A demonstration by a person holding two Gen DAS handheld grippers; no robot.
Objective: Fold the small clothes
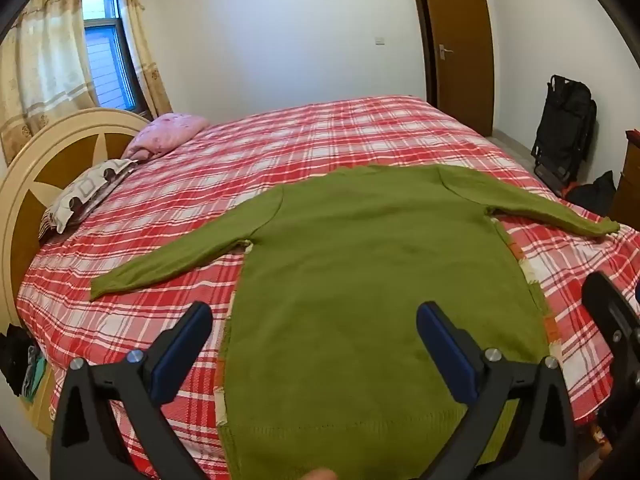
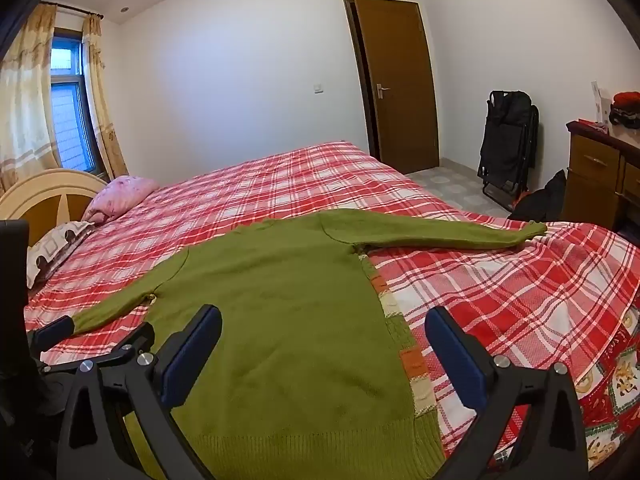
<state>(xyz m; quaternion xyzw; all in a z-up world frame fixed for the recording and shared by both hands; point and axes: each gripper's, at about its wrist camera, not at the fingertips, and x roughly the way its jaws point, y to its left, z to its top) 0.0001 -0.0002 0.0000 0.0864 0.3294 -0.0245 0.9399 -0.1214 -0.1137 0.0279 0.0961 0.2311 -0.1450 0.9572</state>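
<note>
1. Green knitted wool fills the middle of the left wrist view: a long-sleeved olive-green sweater (image 1: 360,280) lies flat on a bed covered by a red-and-white plaid sheet (image 1: 280,152), with both sleeves spread out sideways and its ribbed hem nearest the camera.
2. Left gripper (image 1: 314,328), black-framed with blue pads, hangs above the lower body of the sweater with its jaws spread as wide as they go, and nothing is between the pads or gripped.
3. At that view's right edge, part of the right gripper (image 1: 612,320) shows over the plaid sheet.
4. Farther back lie a pink pillow (image 1: 168,136) and a brown-and-white patterned pillow (image 1: 84,200) beside the cream round headboard (image 1: 40,160); a brown wooden door (image 1: 460,40) stands in the white wall.
5. Right wrist view: the same sweater (image 2: 280,320) lies on the plaid sheet (image 2: 500,300), and a patchwork strip of orange and cream squares shows along its right side.
6. Right gripper (image 2: 324,348) hovers over the sweater's right edge, jaws fully apart and empty, one pad above the knit, the other above the sheet.
7. A folded black chair (image 2: 508,140) leans on the wall beside a brown wooden dresser (image 2: 596,176).
</note>
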